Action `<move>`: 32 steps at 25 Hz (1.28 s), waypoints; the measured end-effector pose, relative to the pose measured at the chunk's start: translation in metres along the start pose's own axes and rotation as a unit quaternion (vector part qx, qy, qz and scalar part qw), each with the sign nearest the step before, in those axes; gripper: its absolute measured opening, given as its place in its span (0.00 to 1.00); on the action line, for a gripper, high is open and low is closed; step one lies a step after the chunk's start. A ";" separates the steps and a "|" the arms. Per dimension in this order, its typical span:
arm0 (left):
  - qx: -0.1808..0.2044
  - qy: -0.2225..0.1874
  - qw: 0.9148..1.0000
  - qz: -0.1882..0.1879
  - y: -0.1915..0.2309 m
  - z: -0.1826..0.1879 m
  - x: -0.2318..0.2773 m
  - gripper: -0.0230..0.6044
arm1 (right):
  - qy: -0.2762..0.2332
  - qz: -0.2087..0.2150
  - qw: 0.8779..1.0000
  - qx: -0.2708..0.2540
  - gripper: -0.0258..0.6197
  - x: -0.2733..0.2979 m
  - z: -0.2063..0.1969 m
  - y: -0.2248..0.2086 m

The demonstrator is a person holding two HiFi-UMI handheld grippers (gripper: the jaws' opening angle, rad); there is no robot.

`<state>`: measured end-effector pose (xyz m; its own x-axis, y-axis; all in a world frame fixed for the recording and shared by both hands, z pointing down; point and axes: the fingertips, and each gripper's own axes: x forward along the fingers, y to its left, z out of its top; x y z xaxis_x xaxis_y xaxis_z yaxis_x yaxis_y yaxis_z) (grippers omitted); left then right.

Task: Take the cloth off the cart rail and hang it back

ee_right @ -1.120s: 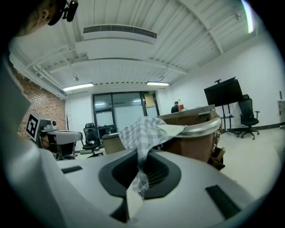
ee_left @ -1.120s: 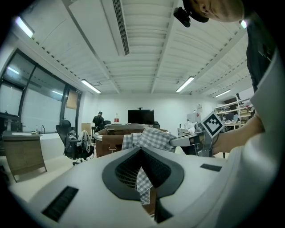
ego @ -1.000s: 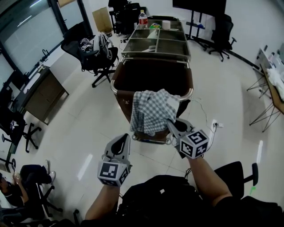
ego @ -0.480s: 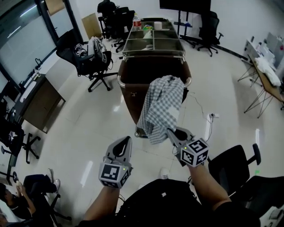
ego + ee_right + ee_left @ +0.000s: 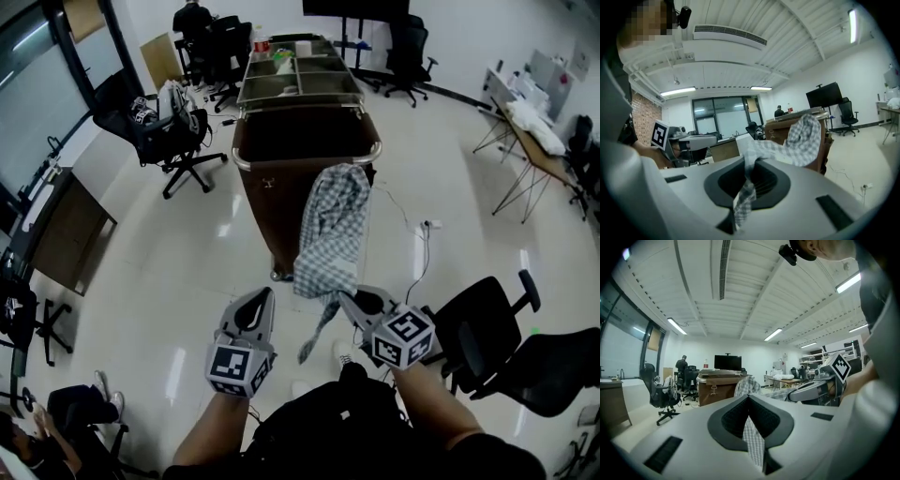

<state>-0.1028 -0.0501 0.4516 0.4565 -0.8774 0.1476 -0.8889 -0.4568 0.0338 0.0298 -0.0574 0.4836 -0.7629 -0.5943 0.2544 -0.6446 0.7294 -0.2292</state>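
The right tongs (image 5: 350,300) are shut down to a narrow gap on a twisted corner of the checked cloth (image 5: 333,220). In the right gripper view the 2 jaws pinch that corner (image 5: 749,164), and a short end hangs back toward the camera. The left tongs (image 5: 265,296) have their 2 jaws together and hold nothing. In the head view they stand just left of the cloth's dangling tail, apart from it. A strip of check shows through the slot below their tips (image 5: 754,446).

From the right tongs the cloth stretches up and away to the brown cart (image 5: 272,202). Its far end is draped over the near rail (image 5: 236,157), toward the right corner. A black office chair (image 5: 487,319) stands just beside the right tongs.
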 end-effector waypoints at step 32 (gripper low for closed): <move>-0.011 -0.026 1.000 -0.011 0.003 0.010 -0.035 0.04 | -0.025 -0.023 0.999 -0.019 0.08 -0.022 0.024 0.027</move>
<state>-0.1210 -0.0217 0.4364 0.4775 -0.8735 0.0947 -0.8786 -0.4739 0.0589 0.0281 -0.0333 0.4491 -0.7348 -0.6432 0.2154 -0.6774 0.7126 -0.1826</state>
